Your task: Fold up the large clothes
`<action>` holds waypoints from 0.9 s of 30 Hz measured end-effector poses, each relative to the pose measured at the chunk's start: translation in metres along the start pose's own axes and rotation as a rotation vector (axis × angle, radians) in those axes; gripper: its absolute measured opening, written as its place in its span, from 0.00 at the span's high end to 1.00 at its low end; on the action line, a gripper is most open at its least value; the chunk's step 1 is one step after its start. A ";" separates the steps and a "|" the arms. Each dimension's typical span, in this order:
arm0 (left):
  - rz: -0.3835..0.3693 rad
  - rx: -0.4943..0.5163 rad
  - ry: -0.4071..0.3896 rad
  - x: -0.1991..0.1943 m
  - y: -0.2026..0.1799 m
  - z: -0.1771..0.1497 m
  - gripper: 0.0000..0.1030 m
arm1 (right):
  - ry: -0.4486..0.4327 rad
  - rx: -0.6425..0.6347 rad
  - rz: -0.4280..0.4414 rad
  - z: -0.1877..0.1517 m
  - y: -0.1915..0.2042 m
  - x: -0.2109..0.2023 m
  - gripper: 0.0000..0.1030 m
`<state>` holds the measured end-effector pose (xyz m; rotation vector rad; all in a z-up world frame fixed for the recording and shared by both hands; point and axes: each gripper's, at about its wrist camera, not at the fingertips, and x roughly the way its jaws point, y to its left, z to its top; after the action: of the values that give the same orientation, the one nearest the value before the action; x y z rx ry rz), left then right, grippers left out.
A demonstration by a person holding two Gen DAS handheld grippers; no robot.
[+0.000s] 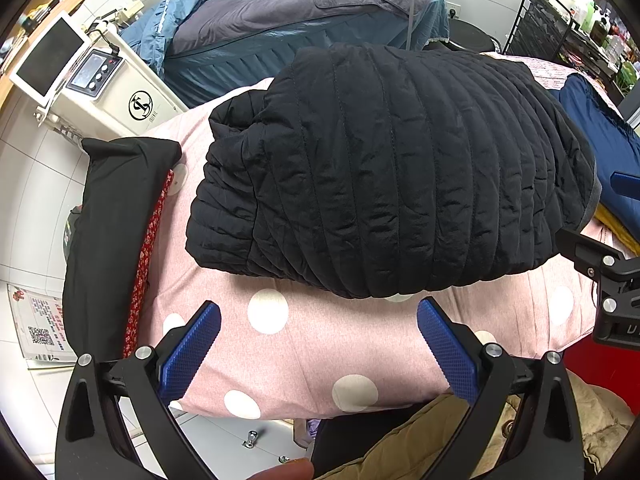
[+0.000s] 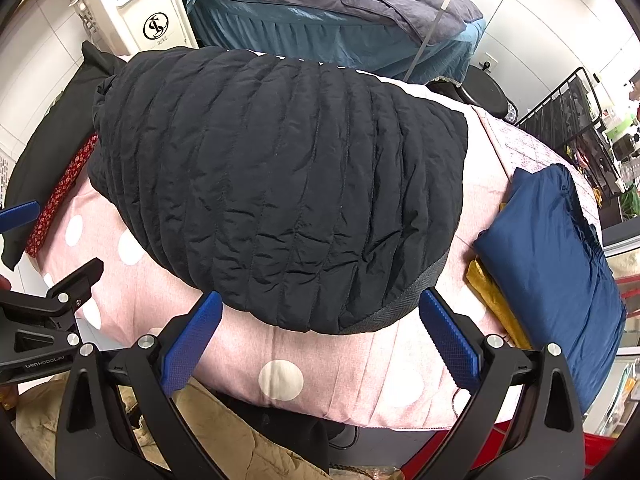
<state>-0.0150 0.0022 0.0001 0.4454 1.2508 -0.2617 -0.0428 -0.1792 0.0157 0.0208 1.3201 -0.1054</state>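
Observation:
A black quilted jacket (image 1: 392,168) lies folded into a thick bundle on the pink polka-dot bed cover (image 1: 304,344). My left gripper (image 1: 318,318) hovers open just in front of its near edge, holding nothing. In the right wrist view the same jacket (image 2: 280,176) fills the middle, its grey hem band facing me. My right gripper (image 2: 320,314) is open at that hem, nothing between its blue pads (image 2: 450,340). The right gripper's body (image 1: 608,276) shows at the left view's right edge, and the left gripper's body (image 2: 44,320) at the right view's left edge.
A folded black garment over red patterned cloth (image 1: 116,240) lies at the bed's left side. A folded navy garment (image 2: 552,264) on a yellow one sits at the right. A tan quilted garment (image 2: 224,440) hangs below the near edge. Beyond stand a second bed (image 1: 280,20), a white machine (image 1: 104,84) and a black rack (image 2: 576,128).

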 end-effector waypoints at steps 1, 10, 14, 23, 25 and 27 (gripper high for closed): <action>0.000 0.000 0.000 0.000 0.000 0.000 0.06 | 0.000 0.000 0.000 0.000 0.000 0.000 0.06; 0.000 0.000 0.000 0.000 0.000 0.000 0.06 | 0.000 0.001 0.000 0.000 0.000 0.000 0.06; 0.000 0.000 0.001 0.000 0.000 0.000 0.06 | 0.000 0.001 0.000 0.000 0.000 0.000 0.06; 0.001 -0.001 0.000 0.000 0.000 -0.001 0.06 | 0.000 0.003 -0.001 0.000 0.001 0.000 0.06; 0.000 0.000 0.001 0.000 0.000 0.000 0.06 | 0.000 0.002 -0.001 0.000 0.001 0.000 0.06; 0.000 0.000 0.003 0.000 -0.001 -0.002 0.06 | 0.000 0.002 -0.001 0.000 0.001 0.000 0.06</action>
<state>-0.0166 0.0023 -0.0005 0.4462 1.2532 -0.2611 -0.0430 -0.1785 0.0154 0.0216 1.3202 -0.1073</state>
